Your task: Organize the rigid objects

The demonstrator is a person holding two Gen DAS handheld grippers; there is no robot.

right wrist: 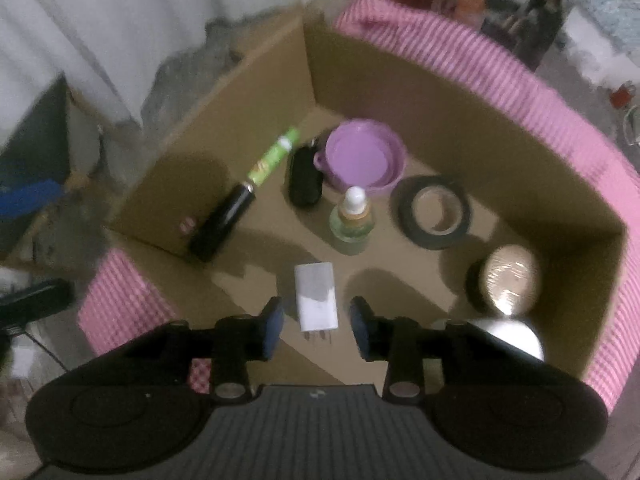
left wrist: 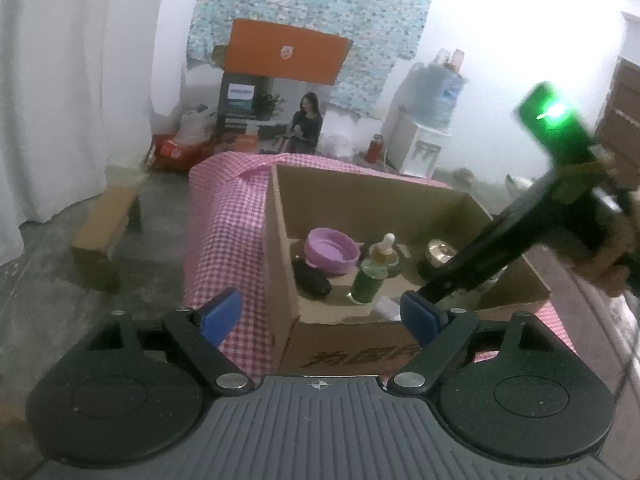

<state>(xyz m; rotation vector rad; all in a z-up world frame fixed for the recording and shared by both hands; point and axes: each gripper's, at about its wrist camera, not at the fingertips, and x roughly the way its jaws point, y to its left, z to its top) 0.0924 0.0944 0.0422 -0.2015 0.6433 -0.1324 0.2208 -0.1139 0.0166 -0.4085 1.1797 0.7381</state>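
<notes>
An open cardboard box (right wrist: 400, 80) stands on a pink checked cloth (right wrist: 500, 80). On its floor are a purple bowl (right wrist: 362, 156), a clear dropper bottle (right wrist: 352, 220), a black tape roll (right wrist: 434, 212), a gold-lidded jar (right wrist: 508, 284), a black oval case (right wrist: 304, 178) and a black bottle with a green end (right wrist: 240, 204). A white charger (right wrist: 316, 298) lies flat there. My right gripper (right wrist: 318, 328) hovers over it, open, with a gap on each side. My left gripper (left wrist: 320, 318) is wide open and empty at the box's (left wrist: 360, 200) near left corner.
The right tool's black body (left wrist: 500, 236) slants into the box from the right, held by a hand (left wrist: 612, 272). A low wooden bench (left wrist: 108, 232) stands on the floor at left. A water dispenser (left wrist: 428, 136) and an orange carton (left wrist: 284, 52) stand at the far wall.
</notes>
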